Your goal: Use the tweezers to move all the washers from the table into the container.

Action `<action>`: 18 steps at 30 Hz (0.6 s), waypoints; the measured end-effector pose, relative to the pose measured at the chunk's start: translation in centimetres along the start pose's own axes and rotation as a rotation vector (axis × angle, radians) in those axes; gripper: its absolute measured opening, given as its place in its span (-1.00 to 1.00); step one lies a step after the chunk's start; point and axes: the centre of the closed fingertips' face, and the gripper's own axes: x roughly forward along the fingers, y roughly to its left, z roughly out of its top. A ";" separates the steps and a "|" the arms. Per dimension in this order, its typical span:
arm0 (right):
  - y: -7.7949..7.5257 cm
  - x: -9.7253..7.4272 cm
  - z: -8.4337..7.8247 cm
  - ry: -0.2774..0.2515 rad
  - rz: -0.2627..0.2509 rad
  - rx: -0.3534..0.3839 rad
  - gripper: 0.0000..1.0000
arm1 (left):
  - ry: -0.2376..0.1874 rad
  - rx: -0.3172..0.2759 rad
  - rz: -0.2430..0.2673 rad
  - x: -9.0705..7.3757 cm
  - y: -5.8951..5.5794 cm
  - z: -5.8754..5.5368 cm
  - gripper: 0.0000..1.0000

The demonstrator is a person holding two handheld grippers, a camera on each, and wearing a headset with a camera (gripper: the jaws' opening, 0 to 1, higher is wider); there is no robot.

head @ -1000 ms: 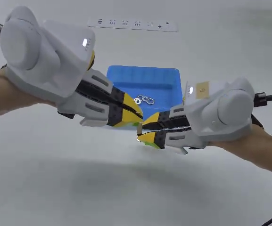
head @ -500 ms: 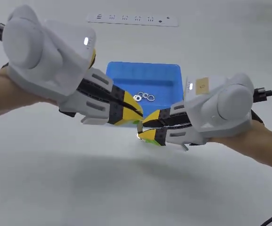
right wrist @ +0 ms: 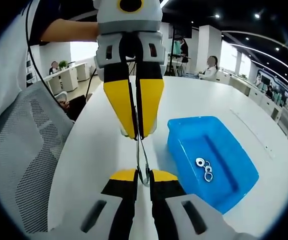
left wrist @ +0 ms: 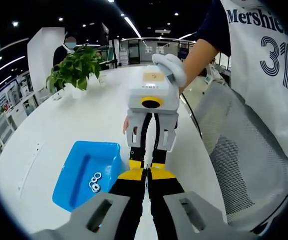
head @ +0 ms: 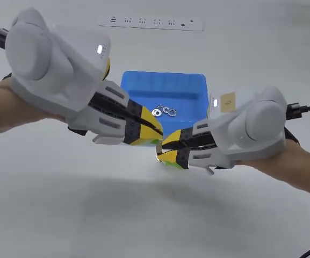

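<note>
- Left gripper: it comes in from the left of the head view over the white table, and its yellow-tipped jaws point right. In the right gripper view the jaws are pressed together on the upper end of the tweezers.
- Tweezers: two thin metal legs run between the two pairs of yellow tips, held above the table just in front of the container's near wall. Their working end cannot be made out.
- Container: a blue open tray that sits flat on the table, just behind the meeting jaw tips.
- Washers: a small cluster of metal rings lies on the container floor, near its middle. The rings touch one another and are well apart from the tweezers.
- Right gripper: it comes in from the right and points left, tip to tip with the left gripper. Its jaws are closed on the lower end of the tweezers.
- Power strip: white, it lies at the far edge of the table, behind the container.
</note>
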 end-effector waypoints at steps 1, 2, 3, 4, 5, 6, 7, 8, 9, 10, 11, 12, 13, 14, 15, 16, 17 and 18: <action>0.0 0.0 0.0 -0.003 0.002 0.007 -0.79 | 0.001 -0.001 -0.002 0.0 0.0 0.0 -0.89; 0.0 0.0 0.0 -0.005 0.003 0.012 -0.79 | 0.001 -0.004 -0.004 0.0 -0.1 0.0 -0.89; 0.0 0.0 0.0 -0.006 0.002 0.012 -0.79 | 0.000 -0.006 -0.002 -0.1 0.0 -0.1 -0.89; 0.1 0.0 0.0 -0.006 0.001 0.012 -0.79 | 0.000 -0.008 -0.003 -0.1 0.0 -0.1 -0.89; 0.1 0.0 0.0 -0.004 0.000 0.011 -0.80 | 0.001 -0.006 -0.002 -0.1 0.0 -0.1 -0.89; 0.1 0.1 0.0 -0.003 0.000 0.009 -0.80 | 0.004 -0.003 -0.003 -0.1 0.0 -0.1 -0.89; 0.1 0.0 0.0 -0.001 0.001 0.011 -0.80 | 0.006 0.000 -0.003 -0.1 -0.1 -0.1 -0.89; 0.1 0.0 0.0 0.000 0.002 0.013 -0.80 | 0.006 0.001 -0.003 -0.1 -0.1 -0.1 -0.89; 0.1 0.0 0.0 0.002 0.002 0.011 -0.80 | 0.008 0.005 -0.004 -0.1 -0.1 -0.1 -0.89; 0.1 0.0 0.0 0.004 0.001 0.009 -0.80 | 0.010 0.007 -0.004 -0.1 -0.2 -0.1 -0.89; 0.2 0.0 0.1 0.004 0.002 0.007 -0.80 | 0.011 0.009 -0.005 -0.1 -0.3 0.0 -0.89; 0.2 0.0 0.1 0.003 0.002 0.007 -0.80 | 0.010 0.010 -0.006 -0.2 -0.3 0.0 -0.89; 0.3 -0.1 0.2 0.001 0.002 0.005 -0.80 | 0.009 0.010 -0.007 -0.3 -0.4 0.1 -0.89; 0.3 -0.1 0.3 -0.001 0.001 0.005 -0.80 | 0.008 0.010 -0.007 -0.3 -0.4 0.2 -0.89; 0.3 -0.2 0.4 -0.003 0.001 0.006 -0.80 | 0.007 0.010 -0.007 -0.4 -0.4 0.3 -0.89; 0.3 -0.3 0.6 -0.008 -0.002 0.004 -0.80 | 0.005 0.013 -0.005 -0.6 -0.4 0.4 -0.89; 0.3 -0.4 0.7 -0.009 -0.003 0.001 -0.80 | 0.005 0.016 -0.005 -0.8 -0.4 0.5 -0.89; 0.3 -0.5 0.9 -0.010 -0.005 -0.005 -0.80 | 0.006 0.020 -0.005 -0.9 -0.5 0.7 -0.89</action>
